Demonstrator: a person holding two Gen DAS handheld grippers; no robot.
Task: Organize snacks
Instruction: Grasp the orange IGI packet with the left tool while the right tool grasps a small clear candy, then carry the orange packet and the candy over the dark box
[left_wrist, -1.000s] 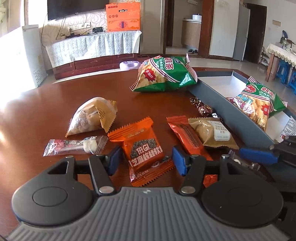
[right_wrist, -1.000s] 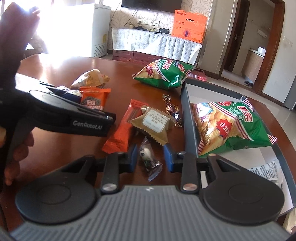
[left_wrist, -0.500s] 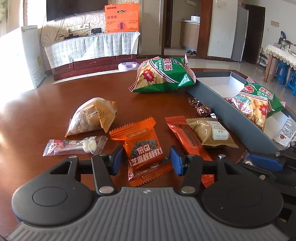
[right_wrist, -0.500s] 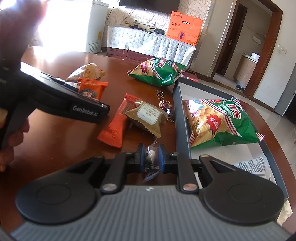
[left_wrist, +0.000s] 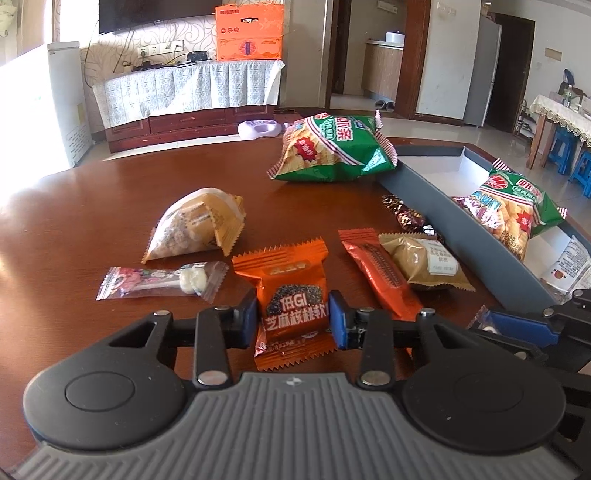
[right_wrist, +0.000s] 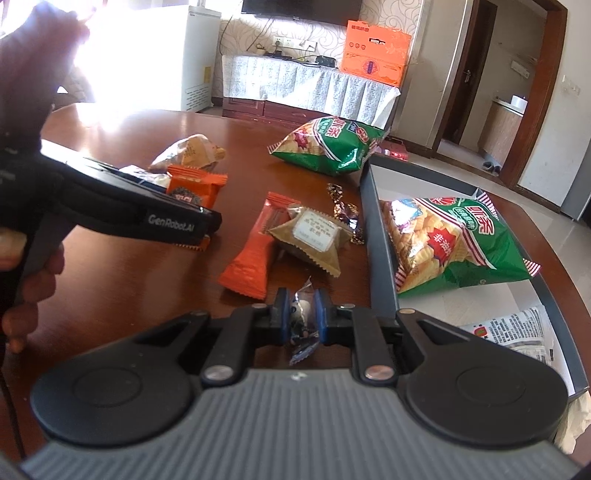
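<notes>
My left gripper (left_wrist: 292, 317) has its blue fingers on both sides of the orange sesame snack packet (left_wrist: 291, 295), which lies on the table; I cannot tell whether they squeeze it. My right gripper (right_wrist: 299, 314) is shut on a small clear-wrapped candy (right_wrist: 301, 321), just left of the grey box (right_wrist: 380, 266). A green chips bag (right_wrist: 443, 240) lies inside the box. A second green chips bag (left_wrist: 332, 147) lies on the table.
On the brown table lie a beige triangular packet (left_wrist: 199, 225), a clear candy packet (left_wrist: 162, 280), a long orange bar (left_wrist: 380, 273), a tan pastry packet (left_wrist: 424, 262) and dark wrapped chocolates (left_wrist: 402, 214). A printed sachet (right_wrist: 517, 328) lies in the box.
My left gripper's fingers have narrowed around the orange packet. My right gripper has closed on the small candy and moved slightly toward the box.
</notes>
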